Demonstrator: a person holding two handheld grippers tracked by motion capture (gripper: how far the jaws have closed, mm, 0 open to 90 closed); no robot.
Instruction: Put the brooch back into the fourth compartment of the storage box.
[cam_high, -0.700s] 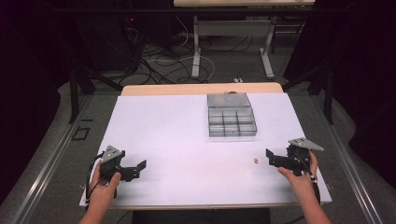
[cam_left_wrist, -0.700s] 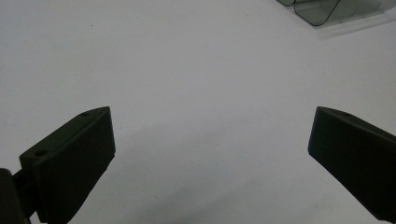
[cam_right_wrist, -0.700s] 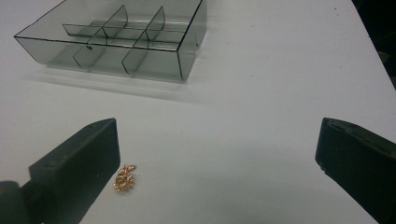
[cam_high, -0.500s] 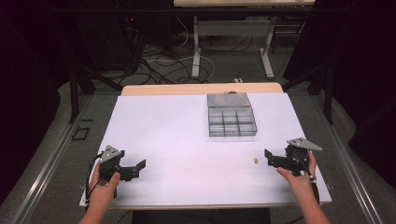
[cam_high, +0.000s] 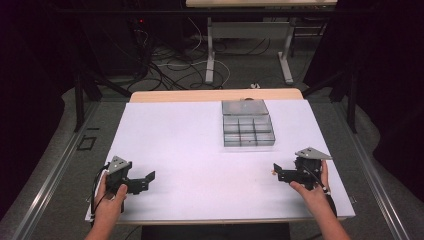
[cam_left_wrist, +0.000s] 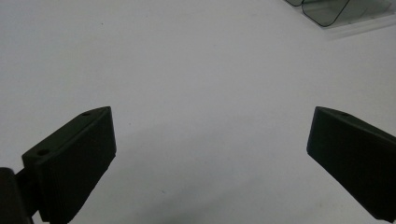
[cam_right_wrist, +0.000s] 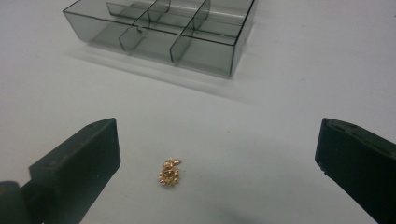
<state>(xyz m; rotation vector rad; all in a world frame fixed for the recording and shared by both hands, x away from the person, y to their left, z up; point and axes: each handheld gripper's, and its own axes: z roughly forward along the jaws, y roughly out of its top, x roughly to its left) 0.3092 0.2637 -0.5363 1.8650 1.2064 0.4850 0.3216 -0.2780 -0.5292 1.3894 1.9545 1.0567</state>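
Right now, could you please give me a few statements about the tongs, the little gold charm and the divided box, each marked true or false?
1. The right tongs are open. True.
2. The gold charm is clamped between them. False: it lies loose on the white table, touching neither jaw.
3. The divided box is clear smoky plastic. True.
4. The charm sits in one of its compartments. False: it lies on the table outside the box.
5. The left tongs hold the box. False: they are open over bare table.
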